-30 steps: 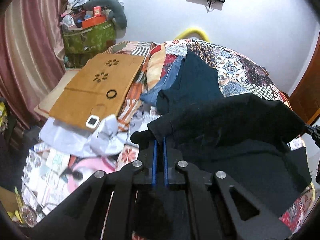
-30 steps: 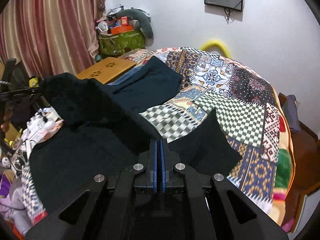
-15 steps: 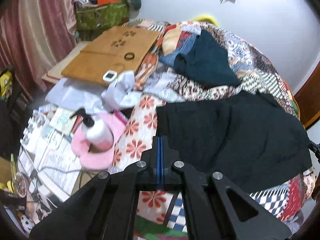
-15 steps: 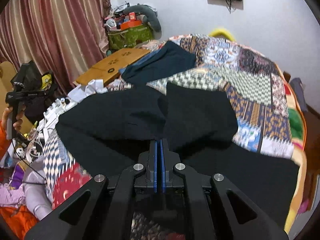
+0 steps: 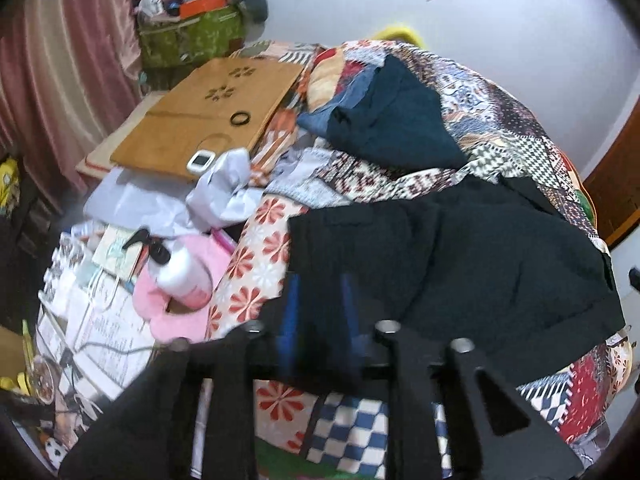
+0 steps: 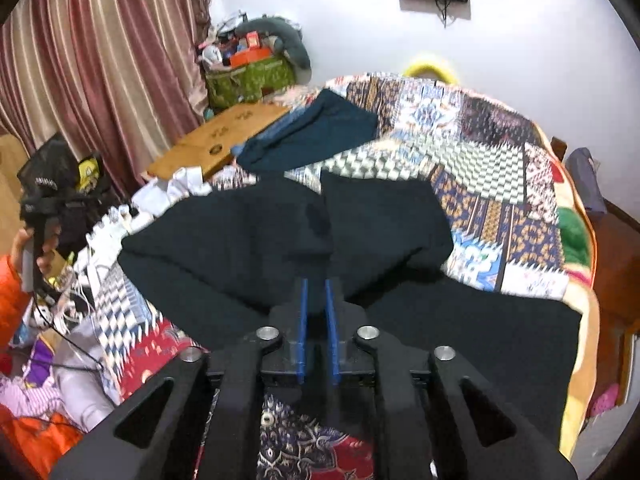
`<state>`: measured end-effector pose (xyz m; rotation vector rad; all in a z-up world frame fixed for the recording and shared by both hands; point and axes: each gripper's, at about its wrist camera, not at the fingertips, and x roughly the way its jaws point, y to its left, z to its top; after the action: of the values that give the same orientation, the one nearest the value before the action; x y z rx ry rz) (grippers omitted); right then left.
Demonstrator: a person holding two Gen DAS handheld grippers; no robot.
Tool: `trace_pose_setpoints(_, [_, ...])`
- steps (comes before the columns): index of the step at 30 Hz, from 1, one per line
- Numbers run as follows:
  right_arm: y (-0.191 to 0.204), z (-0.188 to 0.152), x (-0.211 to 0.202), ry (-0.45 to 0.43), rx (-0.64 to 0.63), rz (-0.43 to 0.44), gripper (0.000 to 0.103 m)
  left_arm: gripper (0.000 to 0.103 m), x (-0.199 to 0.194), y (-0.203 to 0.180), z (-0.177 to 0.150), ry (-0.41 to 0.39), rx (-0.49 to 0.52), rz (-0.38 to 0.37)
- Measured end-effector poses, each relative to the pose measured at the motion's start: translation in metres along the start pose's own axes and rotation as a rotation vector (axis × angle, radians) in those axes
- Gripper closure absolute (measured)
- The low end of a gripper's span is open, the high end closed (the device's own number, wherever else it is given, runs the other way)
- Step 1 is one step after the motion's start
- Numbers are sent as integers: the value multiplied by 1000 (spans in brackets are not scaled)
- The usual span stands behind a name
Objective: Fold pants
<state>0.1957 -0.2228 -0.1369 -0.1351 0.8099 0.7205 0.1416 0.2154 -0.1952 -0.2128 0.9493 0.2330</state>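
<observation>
Black fabric pants (image 6: 280, 248) spread on the patchwork quilt (image 6: 500, 168) after release.
Half a second earlier both grippers pinched cloth; left gripper (image 5: 316, 304) and right gripper (image 6: 315, 304) now stood parted, empty, so the fold had probably been laid down.

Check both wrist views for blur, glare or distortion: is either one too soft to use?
Left wrist view: motion blur smears the left tool and the near edge of the black fabric pants; the background stays readable. Right wrist view: sharper, the right tool crisp, slight smear on the patchwork quilt. Both bow from the fisheye, with dark corners; no glare.
</observation>
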Motion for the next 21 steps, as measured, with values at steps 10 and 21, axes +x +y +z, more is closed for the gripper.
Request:
trace_pose_setpoints(10, [-12, 61, 57, 53, -37, -14, 57, 13, 12, -52, 42, -46, 106, -22])
trace_pose_setpoints(21, [-11, 102, 169, 314, -102, 32, 57, 12, 69, -80, 67, 23, 146, -41])
